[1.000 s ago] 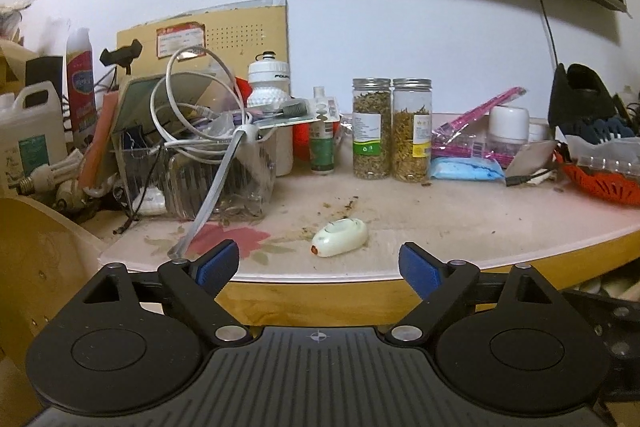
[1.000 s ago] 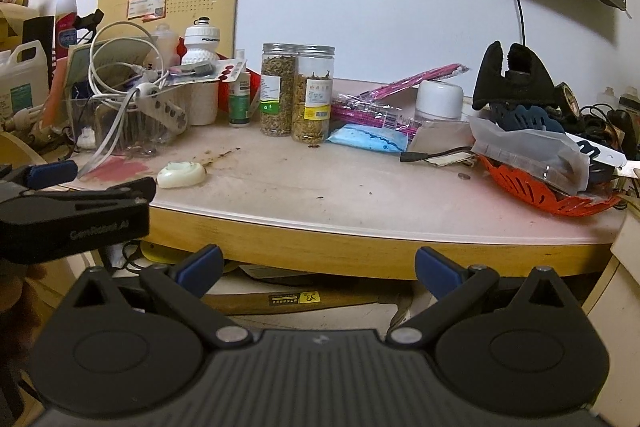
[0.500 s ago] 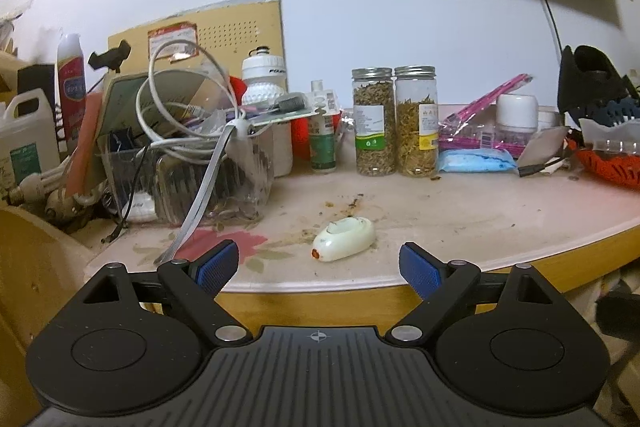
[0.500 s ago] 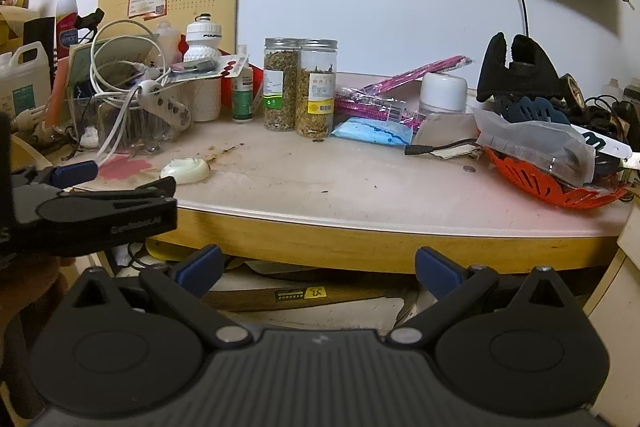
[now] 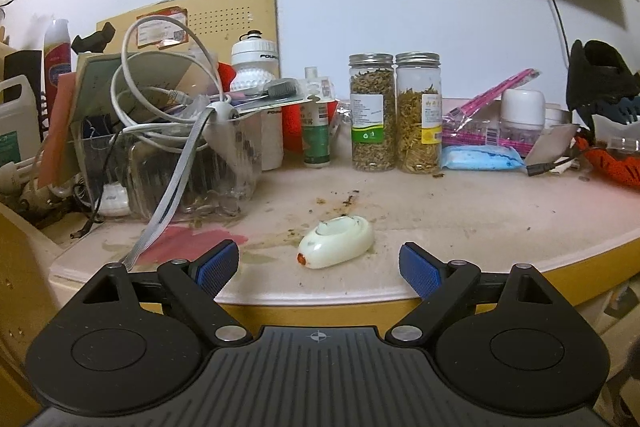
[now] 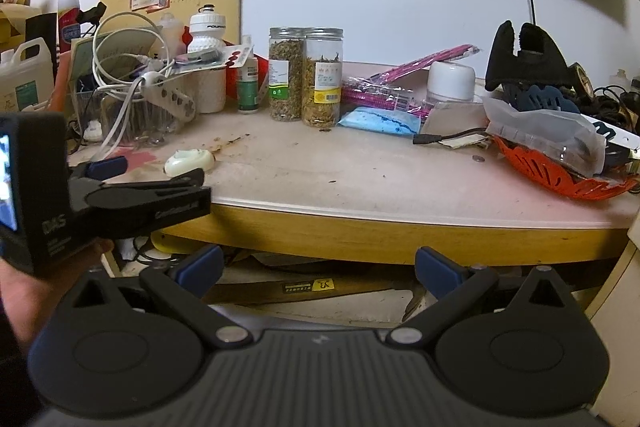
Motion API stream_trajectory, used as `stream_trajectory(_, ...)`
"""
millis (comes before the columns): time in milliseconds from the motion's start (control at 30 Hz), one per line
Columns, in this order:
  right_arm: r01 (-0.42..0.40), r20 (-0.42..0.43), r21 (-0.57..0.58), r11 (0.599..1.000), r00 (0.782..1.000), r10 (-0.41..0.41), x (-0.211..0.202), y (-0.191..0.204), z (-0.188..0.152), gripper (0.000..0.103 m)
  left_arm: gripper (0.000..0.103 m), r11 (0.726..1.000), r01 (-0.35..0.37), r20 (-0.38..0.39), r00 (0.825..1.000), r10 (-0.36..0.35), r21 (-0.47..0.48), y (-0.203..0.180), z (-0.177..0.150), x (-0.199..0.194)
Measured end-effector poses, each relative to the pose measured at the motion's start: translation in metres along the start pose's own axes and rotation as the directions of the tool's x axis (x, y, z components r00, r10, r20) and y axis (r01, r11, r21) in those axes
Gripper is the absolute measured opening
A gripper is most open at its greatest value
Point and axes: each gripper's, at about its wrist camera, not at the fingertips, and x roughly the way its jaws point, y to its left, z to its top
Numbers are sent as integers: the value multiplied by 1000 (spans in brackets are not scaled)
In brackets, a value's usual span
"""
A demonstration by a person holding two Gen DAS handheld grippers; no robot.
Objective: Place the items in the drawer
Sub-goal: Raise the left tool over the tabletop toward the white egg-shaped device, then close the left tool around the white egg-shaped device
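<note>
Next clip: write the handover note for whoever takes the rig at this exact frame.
Left gripper: open, empty, at the table's front edge, lined up with the white oval gadget, not touching it.
Right gripper: open, empty, lower and farther back, below the tabletop edge.
Items: gadget lies alone near the front edge; two jars stand farther back among clutter.
Done: nothing picked up; no drawer in view.
Left: close on the gadget, likely the first pick, find the drawer, place it, then the other items.
</note>
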Motion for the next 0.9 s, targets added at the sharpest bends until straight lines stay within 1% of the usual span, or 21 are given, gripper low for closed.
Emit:
stream_trajectory(433,-16,-20,2,1000,1000,16,4,1,-1,102,89,1000,4,-4,1000,-4,-16,2,4,31)
stream_trajectory(900,-24,-40,8,1000,999,25,8,1,-2,102,88,999,28,-1,1000,-28,-20,2,6,40)
